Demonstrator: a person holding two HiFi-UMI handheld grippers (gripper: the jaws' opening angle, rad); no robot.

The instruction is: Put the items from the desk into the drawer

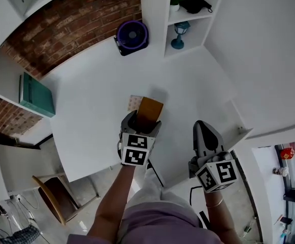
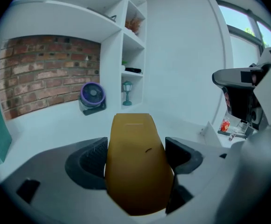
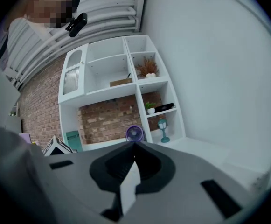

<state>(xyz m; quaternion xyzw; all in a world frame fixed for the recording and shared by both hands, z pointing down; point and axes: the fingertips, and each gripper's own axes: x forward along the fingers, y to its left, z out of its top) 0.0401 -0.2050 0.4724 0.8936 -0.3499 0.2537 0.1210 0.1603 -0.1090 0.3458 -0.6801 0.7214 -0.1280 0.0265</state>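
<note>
1. One white desk (image 1: 91, 100) filled the head view, with one purple fan (image 1: 132, 34) at its back by the brick wall.
2. There were two grippers. The left gripper (image 1: 142, 122) clamped one flat, plain tan-brown item (image 1: 150, 110) over the desk's middle. The right gripper (image 1: 204, 128) hung empty by the desk's near edge, its jaws together.
3. One pale patterned piece (image 1: 133, 102) lay mostly hidden behind the tan-brown item and could not be identified.

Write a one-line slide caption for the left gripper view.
Left gripper shut on a tan flat item over the white desk, purple fan and brick wall beyond.
</note>
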